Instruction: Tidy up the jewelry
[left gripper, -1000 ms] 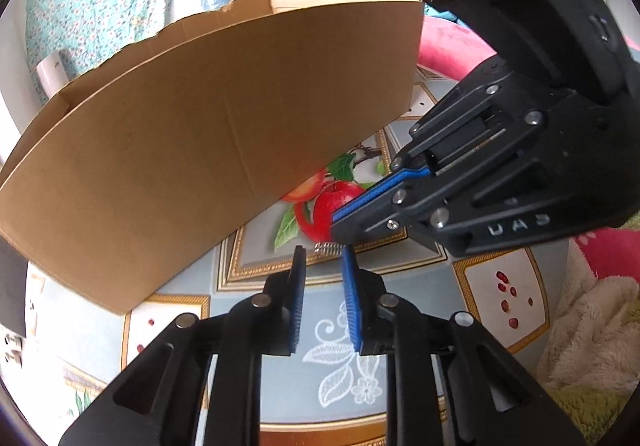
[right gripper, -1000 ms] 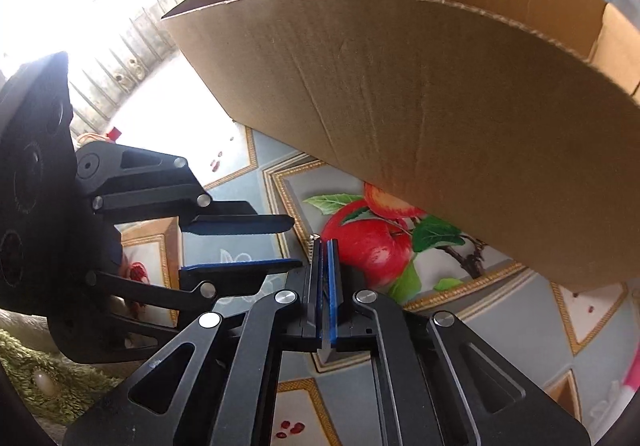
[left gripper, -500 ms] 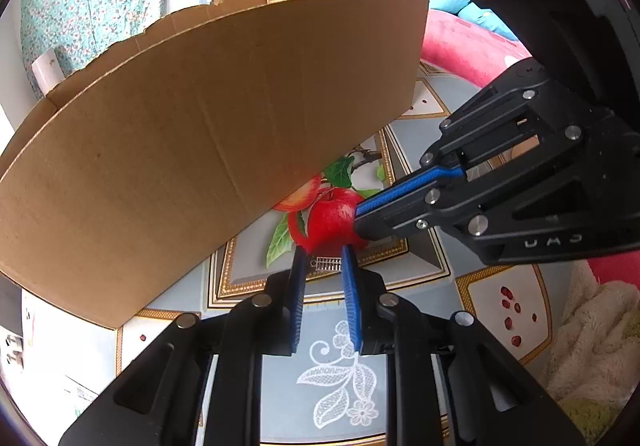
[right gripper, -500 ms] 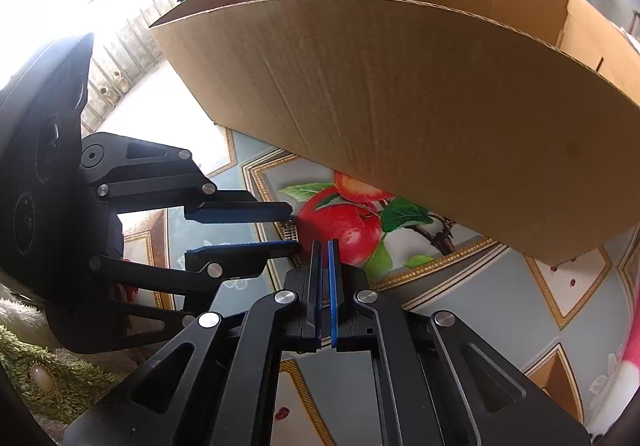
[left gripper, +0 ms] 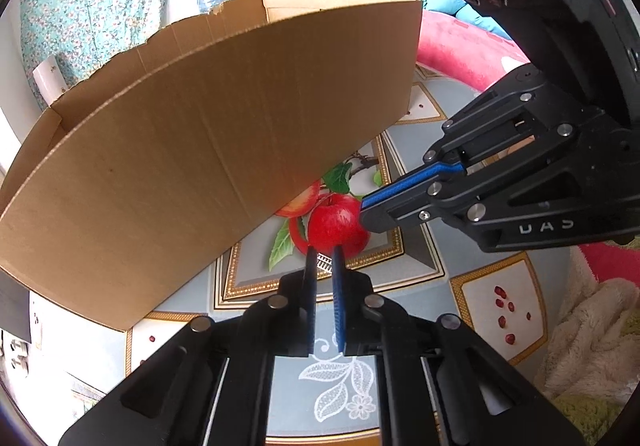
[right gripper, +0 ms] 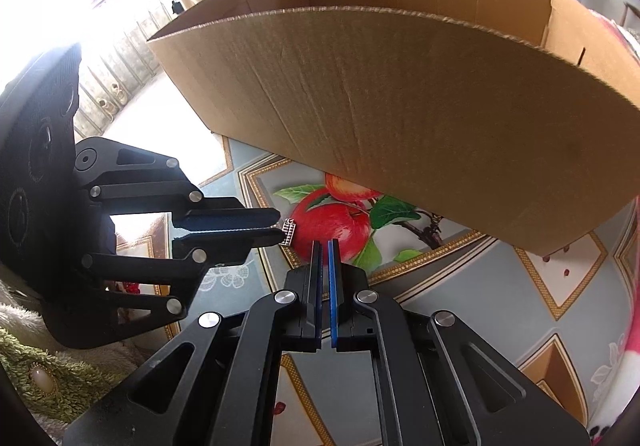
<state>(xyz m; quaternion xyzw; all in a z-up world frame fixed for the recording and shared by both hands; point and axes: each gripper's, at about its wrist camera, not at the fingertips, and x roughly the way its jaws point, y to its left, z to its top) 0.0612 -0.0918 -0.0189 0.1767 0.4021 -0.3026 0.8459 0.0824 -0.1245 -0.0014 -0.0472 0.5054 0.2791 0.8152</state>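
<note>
Our left gripper [left gripper: 323, 252] had its jaws closing on a small silver piece of jewelry [left gripper: 323, 262], a short beaded strip that sat between the blue pads just above the printed apple [left gripper: 338, 224] on the tablecloth [left gripper: 280, 330]. In that left wrist view the right gripper [left gripper: 366, 212] reached in from the right, its jaws pressed together with nothing in them, its tip over the apple. The cardboard box [left gripper: 200, 150] stood open-topped right behind, on the same cloth.

From the right wrist view we saw our right gripper [right gripper: 325, 244] closed and empty, pointing down at the apple [right gripper: 334, 224]. The left gripper [right gripper: 278, 224] came in from the left, and the jewelry [right gripper: 289, 232] stuck out from its tips, pinched there. The box [right gripper: 400, 106] filled the upper frame, and its inside floor was hidden from us.
</note>
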